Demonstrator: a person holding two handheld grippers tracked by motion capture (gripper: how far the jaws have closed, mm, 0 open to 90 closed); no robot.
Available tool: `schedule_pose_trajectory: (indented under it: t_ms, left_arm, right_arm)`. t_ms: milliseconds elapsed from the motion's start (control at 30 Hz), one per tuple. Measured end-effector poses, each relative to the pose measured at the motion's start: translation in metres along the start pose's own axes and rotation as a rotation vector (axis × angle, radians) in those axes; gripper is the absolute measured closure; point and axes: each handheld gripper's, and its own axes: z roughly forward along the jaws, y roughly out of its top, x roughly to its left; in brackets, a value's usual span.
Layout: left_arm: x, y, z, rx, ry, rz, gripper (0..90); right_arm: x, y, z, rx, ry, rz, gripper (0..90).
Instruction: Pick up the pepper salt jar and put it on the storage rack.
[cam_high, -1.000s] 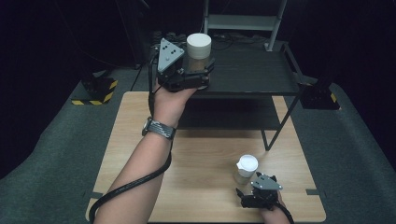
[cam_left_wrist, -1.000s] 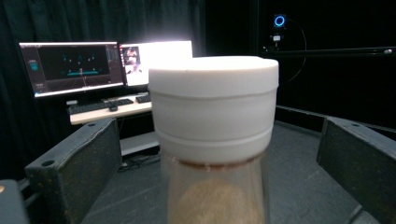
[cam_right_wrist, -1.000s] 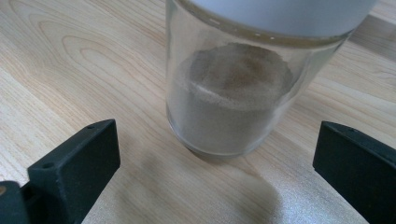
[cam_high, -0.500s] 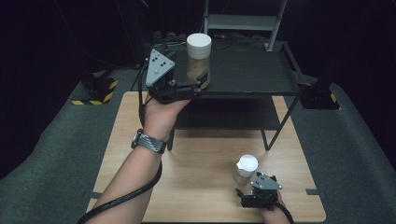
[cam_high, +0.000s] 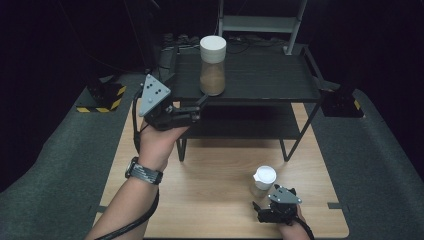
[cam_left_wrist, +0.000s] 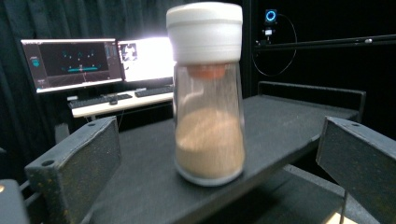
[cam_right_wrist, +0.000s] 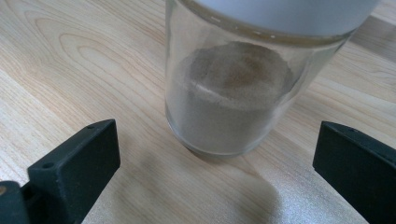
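Note:
A tall glass jar with a white lid and brown powder stands upright on the top shelf of a black rack. My left gripper is held open just off the shelf's near-left edge, a short way back from the jar. In the left gripper view the jar stands ahead of the left gripper, untouched by either jaw. A smaller white-lidded jar of powder sits on the wooden table. My right gripper rests open just behind it. In the right gripper view that jar is ahead of the right gripper.
The rack has a lower shelf and thin legs standing on the table's far half. Dark grey floor surrounds the table. Monitors and a keyboard sit on a desk beyond the rack. A cable trails from the left gripper along the forearm.
The left gripper has drawn back and down to the near left from around the tall jar, which stays on the top shelf. The right gripper and small jar have not moved.

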Motion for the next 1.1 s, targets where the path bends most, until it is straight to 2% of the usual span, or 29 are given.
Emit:
schedule_pose_trajectory:
  t_ms: [200, 300, 333, 500, 567, 667, 700, 733, 900, 1033, 1100]
  left_arm:
    - [-0.001, -0.016, -0.014, 0.025, 0.003, 0.0, 0.4]
    - [0.0, -0.031, -0.024, 0.046, -0.013, -0.016, 0.4]
    - [0.0, -0.031, -0.024, 0.046, -0.013, -0.016, 0.4]
    - [-0.005, -0.058, -0.036, 0.081, -0.016, -0.021, 0.4]
    - [-0.006, -0.062, -0.038, 0.088, -0.015, -0.019, 0.4]
    - [-0.008, -0.075, -0.042, 0.103, -0.017, -0.024, 0.4]
    - [-0.009, -0.084, -0.045, 0.115, -0.019, -0.023, 0.4]
    - [-0.009, -0.084, -0.045, 0.115, -0.019, -0.023, 0.4]
    - [-0.01, -0.116, -0.054, 0.141, -0.038, -0.045, 0.4]
    - [-0.012, -0.129, -0.058, 0.159, -0.043, -0.045, 0.4]
    - [-0.014, -0.143, -0.062, 0.178, -0.046, -0.051, 0.4]
  right_arm:
    - [0.001, 0.001, 0.0, 0.003, -0.002, -0.006, 0.0]
    - [0.001, 0.001, 0.0, 0.004, -0.003, -0.007, 0.0]
    - [0.001, 0.001, 0.0, 0.004, -0.003, -0.007, 0.0]
    - [0.002, 0.001, 0.0, 0.006, -0.005, -0.009, 0.0]
    - [0.002, 0.001, 0.0, 0.006, -0.005, -0.013, 0.0]
    - [0.002, 0.001, 0.0, 0.006, -0.006, -0.013, 0.0]
    - [0.002, 0.001, 0.001, 0.006, -0.006, -0.013, 0.0]
    - [0.002, 0.001, 0.001, 0.006, -0.006, -0.013, 0.0]
    - [0.003, 0.001, 0.001, 0.007, -0.008, -0.017, 0.0]
    - [0.003, 0.001, 0.001, 0.007, -0.009, -0.015, 0.0]
    - [0.003, 0.001, 0.001, 0.007, -0.01, -0.017, 0.0]
